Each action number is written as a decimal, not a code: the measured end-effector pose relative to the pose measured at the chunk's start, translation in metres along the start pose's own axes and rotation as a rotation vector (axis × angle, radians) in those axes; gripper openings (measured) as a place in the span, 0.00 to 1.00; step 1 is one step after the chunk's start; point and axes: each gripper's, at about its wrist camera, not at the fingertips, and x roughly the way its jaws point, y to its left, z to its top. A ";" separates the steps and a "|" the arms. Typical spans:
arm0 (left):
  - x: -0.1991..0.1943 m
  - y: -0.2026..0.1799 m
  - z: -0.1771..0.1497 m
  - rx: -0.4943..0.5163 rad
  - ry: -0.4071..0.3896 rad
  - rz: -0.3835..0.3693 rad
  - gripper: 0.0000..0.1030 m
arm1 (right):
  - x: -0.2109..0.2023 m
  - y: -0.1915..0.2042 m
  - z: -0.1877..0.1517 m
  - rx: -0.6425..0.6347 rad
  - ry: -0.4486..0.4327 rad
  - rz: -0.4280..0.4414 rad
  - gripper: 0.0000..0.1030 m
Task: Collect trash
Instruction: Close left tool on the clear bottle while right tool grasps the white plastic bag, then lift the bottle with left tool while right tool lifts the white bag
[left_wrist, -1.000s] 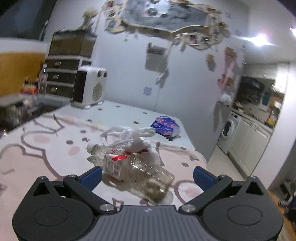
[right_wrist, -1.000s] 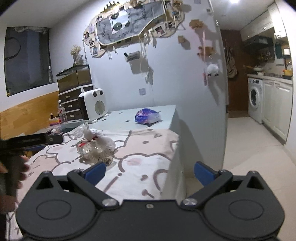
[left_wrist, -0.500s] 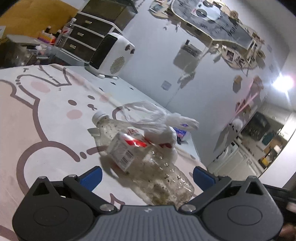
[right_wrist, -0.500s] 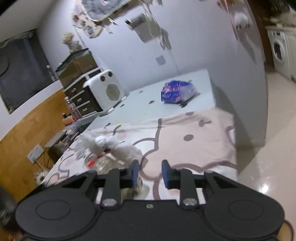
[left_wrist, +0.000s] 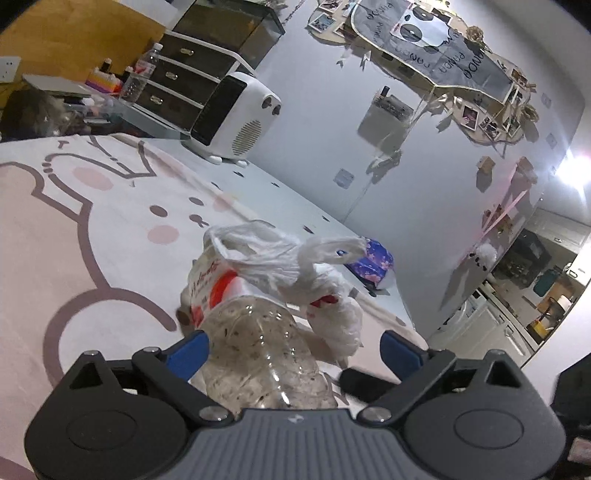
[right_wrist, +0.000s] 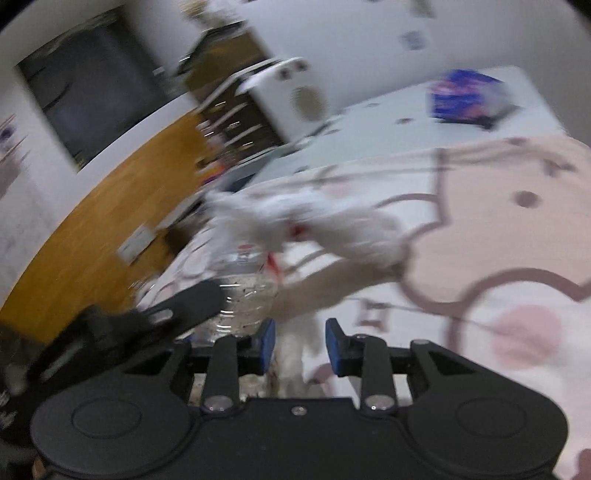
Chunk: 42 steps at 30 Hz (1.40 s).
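Left wrist view: the left claw is spread wide around a clear bottle lying on the desk, a white bag draped over it, a blue packet farther right

Right wrist view, blurred: the right claw is narrow, near the bag, gripping nothing

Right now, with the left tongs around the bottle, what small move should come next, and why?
Probably close the left tongs on the plastic bottle: its base already lies between the wide-open fingers, the left blue pad touching it or nearly so, while the white bag lies across it.
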 end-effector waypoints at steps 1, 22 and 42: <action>0.000 0.001 0.001 -0.009 0.002 0.001 0.90 | -0.003 0.004 0.002 -0.028 -0.018 -0.026 0.32; -0.013 0.002 0.003 0.123 0.080 0.101 0.63 | 0.090 -0.022 0.091 -0.287 -0.060 -0.165 0.76; -0.008 -0.006 -0.011 0.170 0.065 0.103 0.68 | 0.066 -0.026 0.050 -0.217 0.019 -0.182 0.36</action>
